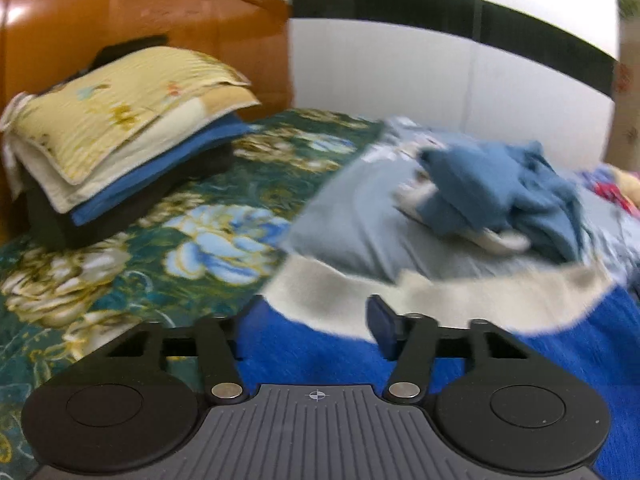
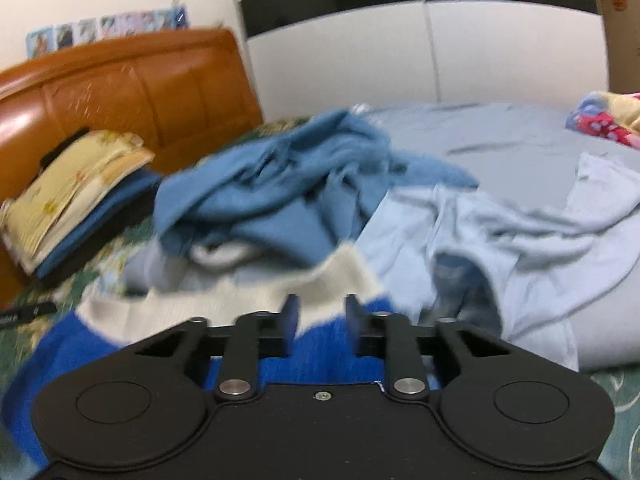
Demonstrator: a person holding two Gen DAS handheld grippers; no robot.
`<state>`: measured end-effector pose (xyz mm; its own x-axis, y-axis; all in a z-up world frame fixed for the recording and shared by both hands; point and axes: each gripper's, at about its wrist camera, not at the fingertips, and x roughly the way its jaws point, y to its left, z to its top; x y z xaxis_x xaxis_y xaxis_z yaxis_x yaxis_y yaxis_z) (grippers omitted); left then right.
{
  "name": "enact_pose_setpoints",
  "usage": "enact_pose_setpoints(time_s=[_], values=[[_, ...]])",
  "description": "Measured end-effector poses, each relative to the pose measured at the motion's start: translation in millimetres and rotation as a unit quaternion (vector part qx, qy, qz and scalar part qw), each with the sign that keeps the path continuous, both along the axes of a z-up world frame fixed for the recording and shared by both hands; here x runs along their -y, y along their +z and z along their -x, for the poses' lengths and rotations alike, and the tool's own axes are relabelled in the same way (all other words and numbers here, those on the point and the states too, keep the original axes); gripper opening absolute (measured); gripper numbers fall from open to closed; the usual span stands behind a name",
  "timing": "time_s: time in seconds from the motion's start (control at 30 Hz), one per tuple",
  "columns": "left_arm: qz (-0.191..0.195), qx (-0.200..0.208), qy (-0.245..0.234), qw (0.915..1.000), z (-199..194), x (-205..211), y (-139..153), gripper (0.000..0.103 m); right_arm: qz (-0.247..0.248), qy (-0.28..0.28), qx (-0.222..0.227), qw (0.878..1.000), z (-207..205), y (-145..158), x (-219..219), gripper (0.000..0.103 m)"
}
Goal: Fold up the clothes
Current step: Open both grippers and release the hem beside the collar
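A bright blue sweater (image 1: 320, 356) with a cream band (image 1: 460, 300) lies on the bed right in front of both grippers. My left gripper (image 1: 318, 316) stands wide open over it. Its right fingertip (image 1: 380, 324) shows, and its left one is hidden under the sweater's edge. In the right wrist view the same sweater (image 2: 80, 344) runs between the fingers of my right gripper (image 2: 322, 320). That gripper is narrowed onto the knit near the cream band (image 2: 224, 304). Both views are blurred.
A crumpled mid-blue garment (image 2: 272, 200) and a pale blue one (image 2: 500, 232) lie just beyond the sweater. A stack of pillows and folded cloth (image 1: 120, 128) sits by the wooden headboard (image 1: 140, 12). A floral bedspread (image 1: 180, 220) covers the bed and a white wardrobe (image 1: 400, 80) stands behind.
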<state>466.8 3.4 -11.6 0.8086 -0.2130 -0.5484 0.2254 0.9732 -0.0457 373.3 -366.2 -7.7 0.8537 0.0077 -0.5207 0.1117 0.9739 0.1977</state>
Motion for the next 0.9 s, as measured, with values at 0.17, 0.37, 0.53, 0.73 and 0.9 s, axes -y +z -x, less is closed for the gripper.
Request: enact_pose_setpoints(time_s=[0.17,0.37,0.53,0.73,0.9], values=[[-0.012,-0.023,-0.007,0.9996,8.7,2.0,-15.3,0.022,0.011,0.013,-0.038,0.999,9.9,-22.3,-10.8,0.005],[-0.020,-0.030,0.006,0.9993,8.1,-10.6,-33.5,0.022,0.005,-0.003,-0.066,0.998,15.9,-42.9,0.0,0.003],[-0.050,-0.025,0.009,0.9984,9.0,-6.0,-44.2,0.023,-0.024,-0.021,-0.069,0.997,17.6,-57.2,11.1,0.000],[-0.062,-0.018,0.014,0.9978,11.9,-0.8,-40.5,0.023,-0.016,-0.029,-0.073,0.997,16.1,-54.3,5.2,0.000],[-0.045,-0.020,0.027,0.9984,26.1,-3.5,-31.0,0.023,-0.022,-0.029,-0.070,0.997,18.4,-45.8,1.2,0.006]])
